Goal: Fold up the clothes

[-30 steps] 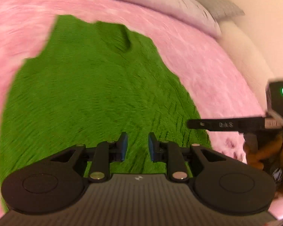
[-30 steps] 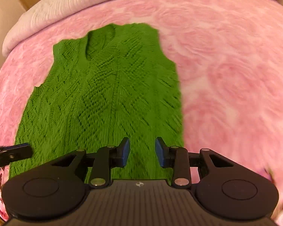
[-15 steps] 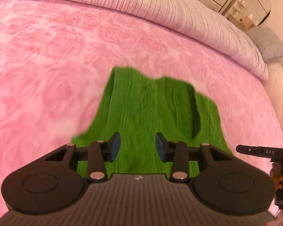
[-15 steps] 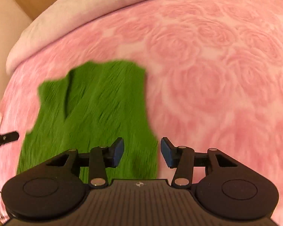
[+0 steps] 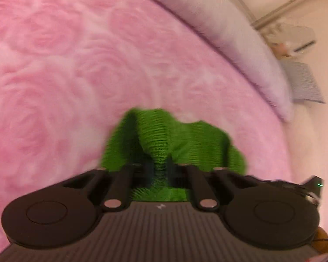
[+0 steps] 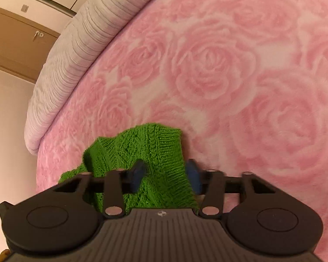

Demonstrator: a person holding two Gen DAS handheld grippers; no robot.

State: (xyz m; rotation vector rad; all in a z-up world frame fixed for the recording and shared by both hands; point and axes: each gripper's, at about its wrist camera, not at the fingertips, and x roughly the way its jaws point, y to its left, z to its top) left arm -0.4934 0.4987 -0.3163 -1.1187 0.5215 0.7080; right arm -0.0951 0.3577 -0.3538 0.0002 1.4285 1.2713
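A green knitted vest (image 5: 181, 139) lies on a pink rose-patterned blanket (image 5: 65, 76). In the left wrist view my left gripper (image 5: 157, 170) has its jaws close together with a bunched fold of the vest's shoulder between them. In the right wrist view the vest (image 6: 146, 152) fills the gap of my right gripper (image 6: 166, 173). Its blue pads (image 6: 192, 171) stand apart with the other shoulder edge between them. The rest of the vest is hidden under the grippers.
A pale lilac ribbed pillow or bedspread edge (image 5: 218, 28) runs along the far side of the bed, and shows in the right wrist view (image 6: 76, 50) too. A wooden door (image 6: 13, 43) and walls stand beyond. The right-hand tool (image 5: 312, 185) shows at the left view's right edge.
Both grippers moved forward along the vest from hem to shoulders and dropped onto it. The left jaws closed on a fold; the right jaws now straddle the shoulder edge.
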